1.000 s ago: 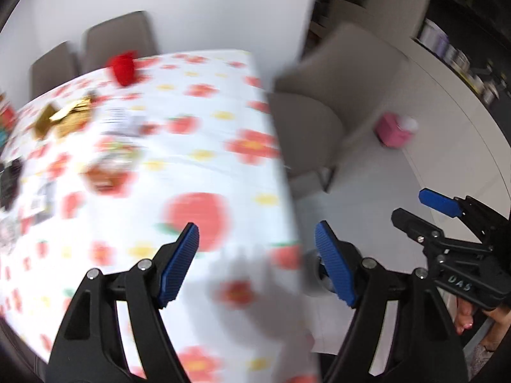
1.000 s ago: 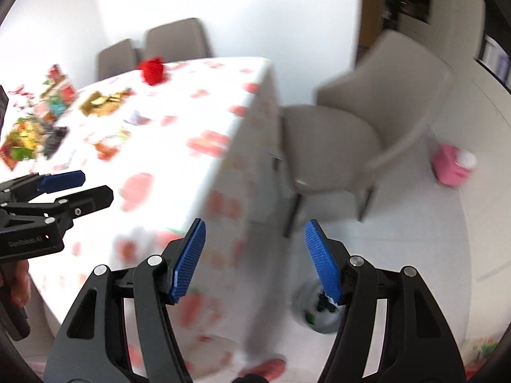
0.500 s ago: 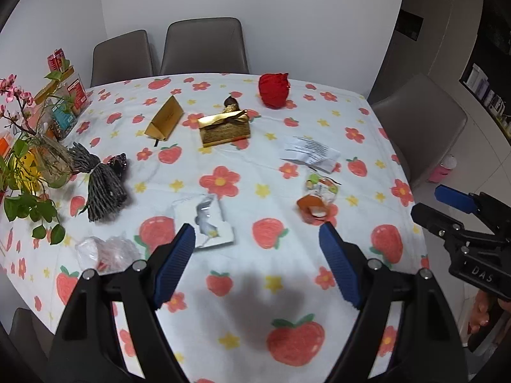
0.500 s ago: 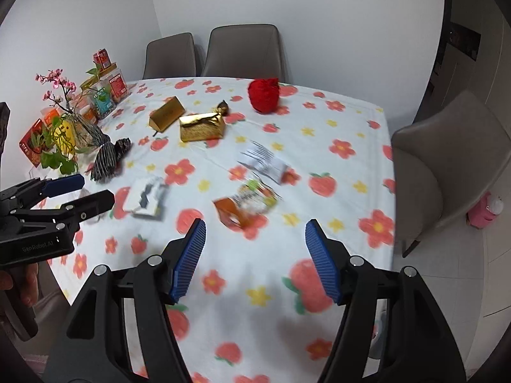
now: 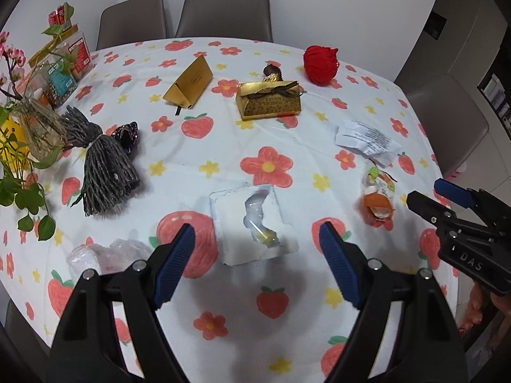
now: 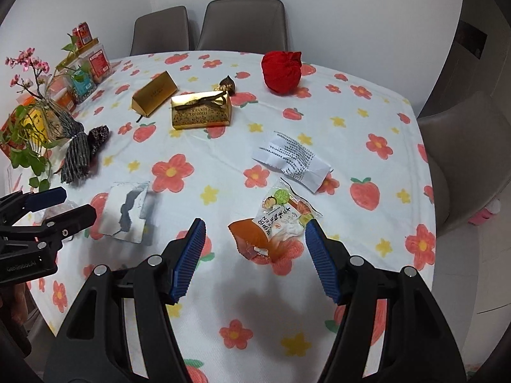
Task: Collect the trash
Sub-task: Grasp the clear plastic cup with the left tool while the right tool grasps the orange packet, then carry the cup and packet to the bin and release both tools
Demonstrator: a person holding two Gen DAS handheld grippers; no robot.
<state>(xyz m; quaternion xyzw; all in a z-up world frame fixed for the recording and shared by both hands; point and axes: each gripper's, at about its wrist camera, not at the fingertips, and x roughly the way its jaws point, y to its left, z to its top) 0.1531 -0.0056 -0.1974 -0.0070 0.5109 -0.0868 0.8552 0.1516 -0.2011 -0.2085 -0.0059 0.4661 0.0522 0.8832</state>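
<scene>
On the strawberry-print tablecloth [image 5: 223, 146] lie a torn white blister pack [image 5: 230, 223] [image 6: 127, 210], an orange snack wrapper [image 5: 377, 198] [image 6: 278, 223], a creased printed paper [image 5: 367, 140] [image 6: 293, 159], a crumpled clear plastic bag [image 5: 108, 255] and a red crumpled ball [image 5: 319, 63] [image 6: 281, 71]. My left gripper [image 5: 255, 228] hangs open above the blister pack, holding nothing. Over the snack wrapper my right gripper [image 6: 255, 223] is open too, with the wrapper's near end showing between its fingers, untouched. Each gripper shows at the edge of the other's view.
Two gold gift boxes [image 5: 268, 102] [image 5: 190, 84], a dark foil wrapper [image 5: 127, 132] and a grey yarn tassel [image 5: 102, 172] lie further back. A glass vase with plants [image 5: 35, 127] and snack boxes [image 5: 64, 60] stand at the left. Grey chairs [image 5: 223, 12] [image 6: 466, 159] surround the table.
Both views have swung from the table's right edge, chair and floor onto the table top. Both grippers moved left over the litter; the blur has cleared.
</scene>
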